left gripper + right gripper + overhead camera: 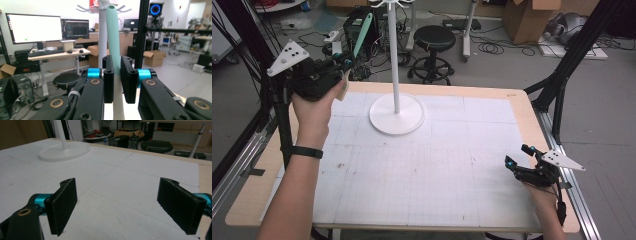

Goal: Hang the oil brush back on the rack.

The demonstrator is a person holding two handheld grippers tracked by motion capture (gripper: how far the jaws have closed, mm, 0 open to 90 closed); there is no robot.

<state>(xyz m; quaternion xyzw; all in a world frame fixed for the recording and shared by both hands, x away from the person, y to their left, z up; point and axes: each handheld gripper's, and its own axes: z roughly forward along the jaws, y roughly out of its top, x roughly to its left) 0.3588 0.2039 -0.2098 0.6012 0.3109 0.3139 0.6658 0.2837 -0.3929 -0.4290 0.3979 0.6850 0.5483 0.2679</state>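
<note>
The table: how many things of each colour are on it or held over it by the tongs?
White: 1, the stand with its round base on the table.
Mint green: 1, the long handled tool gripped upright in the left tongs.
Black with blue: 2, the left tongs and the open right tongs.
Total: 4

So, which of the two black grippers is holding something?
The left gripper, raised beside the white stand's pole, is shut on a long mint-green handle. The right gripper stands open above the white table mat.
</note>
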